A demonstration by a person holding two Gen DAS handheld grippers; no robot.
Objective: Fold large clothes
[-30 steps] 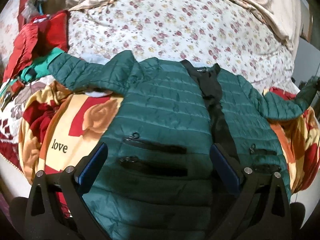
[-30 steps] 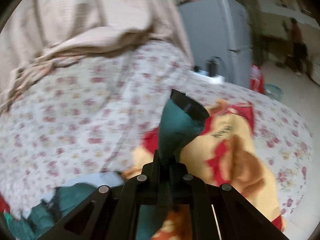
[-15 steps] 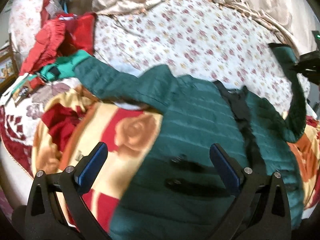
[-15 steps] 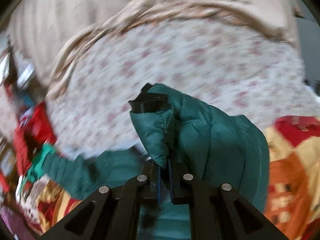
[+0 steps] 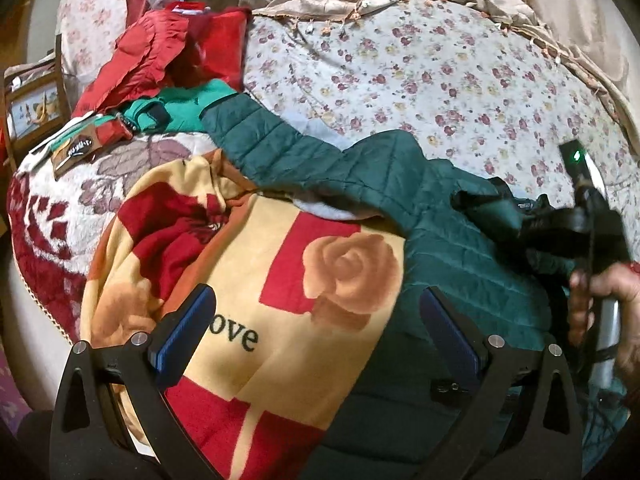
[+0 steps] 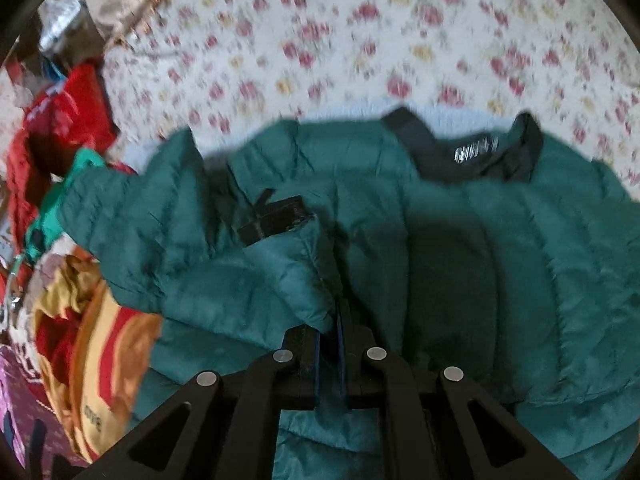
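Note:
A dark green quilted jacket (image 5: 440,248) lies face up on the bed, its black collar (image 6: 472,156) toward the far side. One sleeve (image 5: 260,140) stretches out to the upper left. My right gripper (image 6: 329,332) is shut on the other sleeve (image 6: 248,280), which is laid across the jacket's chest with its black cuff (image 6: 276,220) pointing left. In the left wrist view that gripper (image 5: 528,220) and the hand (image 5: 600,300) holding it show at the right. My left gripper (image 5: 318,332) hangs open and empty over the jacket's left edge and the rose blanket (image 5: 320,272).
A flowered sheet (image 5: 440,80) covers the far half of the bed. Red clothes (image 5: 160,48) and a bright green garment (image 5: 188,104) are piled at the upper left. A framed picture (image 5: 36,108) stands past the bed's left edge.
My right gripper swung the sleeve from the right side in over the jacket's front and lowered it. My left gripper shifted left, from above the pockets to the jacket's edge.

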